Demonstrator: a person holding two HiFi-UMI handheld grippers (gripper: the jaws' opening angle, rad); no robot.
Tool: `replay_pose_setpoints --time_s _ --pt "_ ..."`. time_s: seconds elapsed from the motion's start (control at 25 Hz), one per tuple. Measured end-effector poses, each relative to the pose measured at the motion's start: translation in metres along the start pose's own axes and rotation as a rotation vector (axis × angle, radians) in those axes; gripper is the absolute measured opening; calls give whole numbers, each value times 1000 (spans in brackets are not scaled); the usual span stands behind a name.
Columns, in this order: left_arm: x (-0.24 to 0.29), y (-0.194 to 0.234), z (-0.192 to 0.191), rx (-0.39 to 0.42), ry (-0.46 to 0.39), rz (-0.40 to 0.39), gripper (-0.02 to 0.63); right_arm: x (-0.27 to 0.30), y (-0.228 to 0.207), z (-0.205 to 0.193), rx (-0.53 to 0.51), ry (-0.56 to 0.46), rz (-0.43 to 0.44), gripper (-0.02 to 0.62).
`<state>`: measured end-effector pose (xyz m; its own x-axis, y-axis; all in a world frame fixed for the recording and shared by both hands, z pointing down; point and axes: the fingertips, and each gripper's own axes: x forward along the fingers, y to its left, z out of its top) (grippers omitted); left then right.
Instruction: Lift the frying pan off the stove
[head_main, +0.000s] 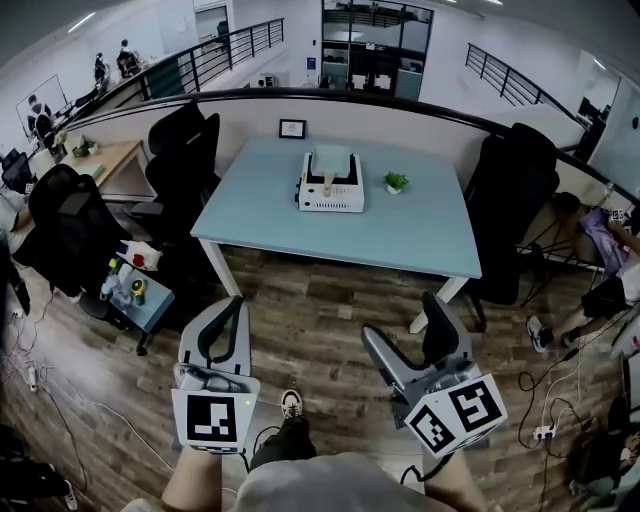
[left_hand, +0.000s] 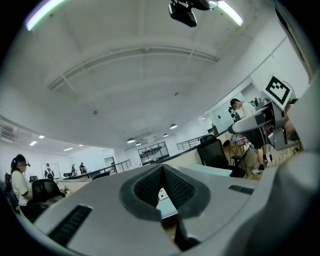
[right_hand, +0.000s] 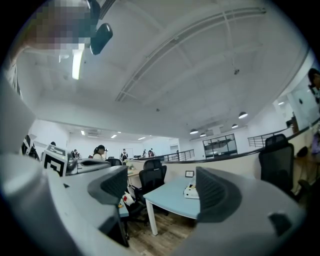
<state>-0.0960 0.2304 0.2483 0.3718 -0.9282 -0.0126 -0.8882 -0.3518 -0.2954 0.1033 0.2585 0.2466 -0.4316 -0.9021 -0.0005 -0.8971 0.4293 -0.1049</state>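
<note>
- The frying pan (head_main: 332, 160) sits on top of the white stove (head_main: 331, 198), towards the far side of the pale blue worktop (head_main: 420, 230).
- A small potted plant (head_main: 395, 182) stands just beside the stove.
- The left gripper (head_main: 232, 306) hangs over the wooden floor (head_main: 310, 320), well apart from the worktop, fingers pressed together on nothing.
- The right gripper (head_main: 405, 325) is level with it, fingers apart and empty.

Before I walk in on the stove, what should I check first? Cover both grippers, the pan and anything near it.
1. Right gripper open and empty: ok.
2. Left gripper open: not ok, jaws together with nothing between them.
3. Frying pan sitting on the stove: ok.
4. Grippers within reach of the pan: not ok, both are well short of the table.
5. Small plant apart from the stove: ok, it stands beside it.
6. Pan empty: cannot tell.
</note>
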Motion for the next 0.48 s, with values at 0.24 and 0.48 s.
replay_pose_setpoints --time_s 0.24,0.48 --pt "65 45 -17 5 -4 -43 2 83 -10 -5 6 39 -30 414" --pt "130 99 -34 2 -9 -64 2 170 -17 -20 2 95 -50 411"
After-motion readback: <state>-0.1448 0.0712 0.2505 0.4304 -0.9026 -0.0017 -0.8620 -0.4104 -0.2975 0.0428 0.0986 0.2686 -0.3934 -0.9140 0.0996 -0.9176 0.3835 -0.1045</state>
